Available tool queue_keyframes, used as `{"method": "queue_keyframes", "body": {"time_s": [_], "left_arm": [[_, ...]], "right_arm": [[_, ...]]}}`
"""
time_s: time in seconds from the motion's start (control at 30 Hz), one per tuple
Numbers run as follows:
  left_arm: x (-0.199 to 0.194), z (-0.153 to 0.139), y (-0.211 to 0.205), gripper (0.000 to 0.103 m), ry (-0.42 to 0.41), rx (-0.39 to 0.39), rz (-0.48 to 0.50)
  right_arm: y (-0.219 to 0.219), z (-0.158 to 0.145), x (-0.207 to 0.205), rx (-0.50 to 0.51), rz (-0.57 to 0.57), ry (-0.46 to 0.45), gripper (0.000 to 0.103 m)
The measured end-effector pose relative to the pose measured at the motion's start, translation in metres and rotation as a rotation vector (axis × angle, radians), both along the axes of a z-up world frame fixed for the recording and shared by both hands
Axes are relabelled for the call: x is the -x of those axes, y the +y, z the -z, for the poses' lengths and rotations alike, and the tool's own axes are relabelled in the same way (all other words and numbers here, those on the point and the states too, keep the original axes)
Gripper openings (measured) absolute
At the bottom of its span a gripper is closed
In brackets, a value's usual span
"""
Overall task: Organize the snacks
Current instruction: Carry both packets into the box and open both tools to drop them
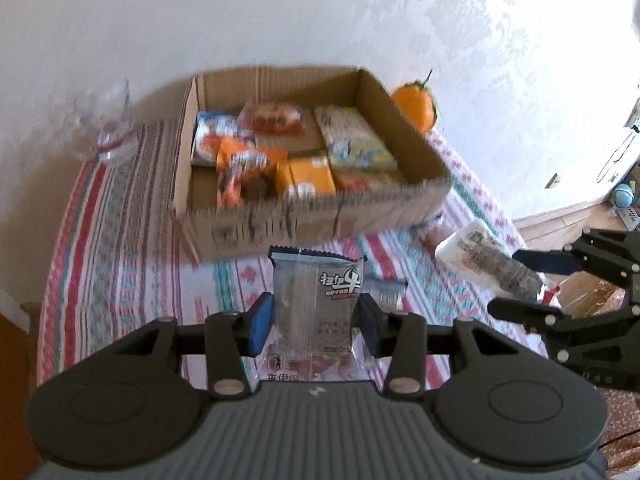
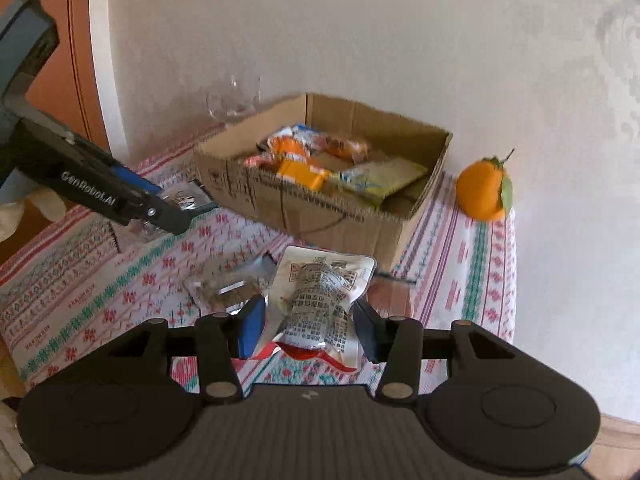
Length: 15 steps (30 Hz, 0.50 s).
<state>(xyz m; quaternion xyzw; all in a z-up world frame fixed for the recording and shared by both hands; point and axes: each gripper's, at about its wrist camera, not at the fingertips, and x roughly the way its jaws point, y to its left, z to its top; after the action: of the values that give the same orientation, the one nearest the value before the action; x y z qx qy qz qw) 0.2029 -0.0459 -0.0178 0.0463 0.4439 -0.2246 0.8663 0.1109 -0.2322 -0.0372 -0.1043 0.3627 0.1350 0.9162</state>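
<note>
In the left wrist view my left gripper (image 1: 316,320) is shut on a clear snack packet with a dark label (image 1: 316,292), held above the patterned cloth. My right gripper (image 1: 516,280) shows at the right edge there, gripping a white printed pouch (image 1: 476,256). In the right wrist view my right gripper (image 2: 310,326) is shut on that white pouch (image 2: 320,300). The left gripper (image 2: 176,216) reaches in from the left with its packet (image 2: 188,200). A cardboard box (image 1: 312,220) (image 2: 320,216) holding several orange and yellow snack packs stands behind both.
A table with a striped, flowered cloth (image 1: 120,240) (image 2: 100,300) stands against a white wall. An orange with a leaf (image 1: 416,110) (image 2: 482,190) sits right of the box, a clear glass (image 1: 106,124) (image 2: 234,100) left of it. Another clear packet (image 2: 228,284) lies on the cloth.
</note>
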Motion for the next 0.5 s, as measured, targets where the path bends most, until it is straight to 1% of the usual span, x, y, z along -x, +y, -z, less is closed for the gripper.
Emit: {"method": "queue_keyframes", "body": {"time_s": [0.13,0.23,0.4,0.5], "left_arm": [[-0.028,-0.016,-0.009,0.044,-0.047,0.005,0.003],[-0.057,-0.025,-0.017,0.044,-0.085,0.004,-0.009],[-0.112,-0.024,-0.029,0.044,-0.062,0.037,-0.032],[-0.135,-0.018,-0.037,0.044,-0.048,0.035,-0.049]], "right_arm": [[-0.001,-0.010,-0.010,0.003,0.006,-0.031,0.054],[-0.003,-0.019,-0.018,0.001,0.011,-0.052,0.054],[-0.009,-0.029,-0.031,-0.001,0.027,-0.069,0.054],[-0.012,-0.030,-0.037,-0.003,0.035,-0.069,0.054]]}}
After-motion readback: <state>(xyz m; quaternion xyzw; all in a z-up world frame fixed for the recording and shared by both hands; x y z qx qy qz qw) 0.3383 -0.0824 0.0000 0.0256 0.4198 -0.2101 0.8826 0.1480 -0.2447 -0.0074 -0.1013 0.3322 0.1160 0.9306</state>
